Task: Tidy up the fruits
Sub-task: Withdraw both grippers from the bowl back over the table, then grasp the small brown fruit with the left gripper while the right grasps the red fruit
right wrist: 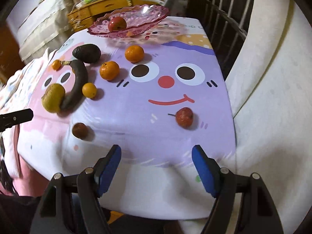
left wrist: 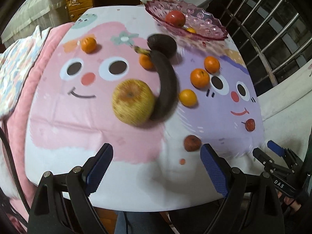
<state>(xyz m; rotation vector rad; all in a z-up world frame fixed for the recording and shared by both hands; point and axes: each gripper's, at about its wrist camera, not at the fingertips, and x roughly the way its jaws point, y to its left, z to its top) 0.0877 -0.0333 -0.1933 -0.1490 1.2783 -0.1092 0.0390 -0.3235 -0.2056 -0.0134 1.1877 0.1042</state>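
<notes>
- Landmark: pink glass bowl (left wrist: 202,22) at the far edge of the table, on a cartoon-face tablecloth (left wrist: 58,105). It holds a red apple (left wrist: 175,18) and one small orange fruit (left wrist: 190,30); likely the collection point, so the job looks barely begun.
- Just in front of the bowl: dark avocado (left wrist: 162,44), touching the stem end of a blackened banana (left wrist: 165,85), which curves away from the bowl.
- At the banana's near end, well short of the bowl: big yellow apple (left wrist: 133,102), pressed against it.
- Five mandarins are scattered between bowl and near edge; the closest to the bowl (right wrist: 134,53) sits apart from the rest.
- Farthest from the bowl, near the table's front edge: a small brown fruit (left wrist: 192,143) and a small stemmed red fruit (right wrist: 184,117), well apart from each other.
- Left gripper (left wrist: 156,167): jaws spread wide, nothing between them, poised over the front edge and aimed down toward the yellow apple side.
- Right gripper (right wrist: 156,167): jaws apart, empty, tipped down at the cloth short of the small red fruit.
- Judgement: both tools stand open for a first pick; the near small fruits are the easy reach. The round ones may roll when nudged.
</notes>
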